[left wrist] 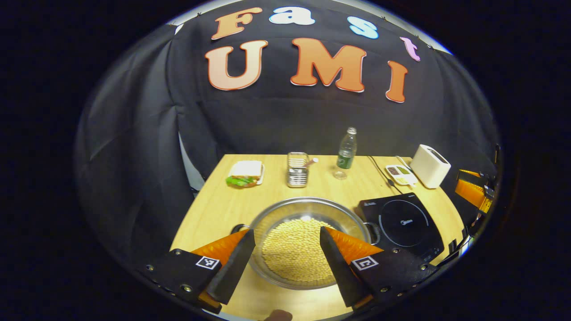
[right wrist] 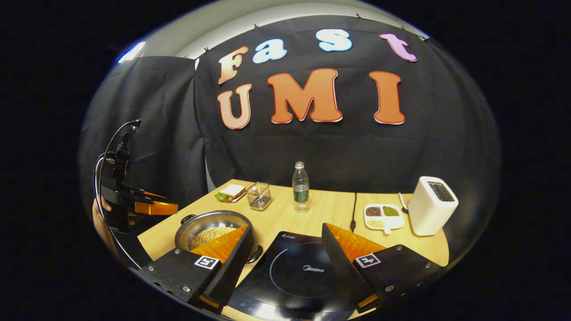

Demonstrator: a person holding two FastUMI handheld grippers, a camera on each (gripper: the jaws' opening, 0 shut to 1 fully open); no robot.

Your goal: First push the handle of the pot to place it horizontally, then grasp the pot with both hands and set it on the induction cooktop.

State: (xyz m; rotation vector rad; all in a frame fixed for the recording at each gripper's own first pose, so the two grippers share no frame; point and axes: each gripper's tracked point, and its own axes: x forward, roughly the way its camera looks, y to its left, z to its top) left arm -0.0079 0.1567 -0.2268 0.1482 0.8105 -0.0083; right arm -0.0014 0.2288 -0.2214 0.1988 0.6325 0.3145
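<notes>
Pot: a steel pot full of pale beans, standing on the table just left of the cooktop; one black side handle nearly reaches the cooktop's edge, and I cannot tell how the other lies.
Induction cooktop: black glass with a white ring; there is a small logo at its centre and another at the far corner, both too small for me to read with certainty.
My left tool: released, fingers spread wide above the pot's near side, touching nothing.
My right tool: released too, hanging over the cooktop and gripping nothing.
Markers: a square black-and-white code tag on each finger mount.
Table: light wood grain, carrying a sandwich plate, a wire basket, a green-labelled water bottle, a divided dish of grains and a white toaster; a black cord runs toward the back.
Room: black cloth walls, with a pale ceiling strip above.
</notes>
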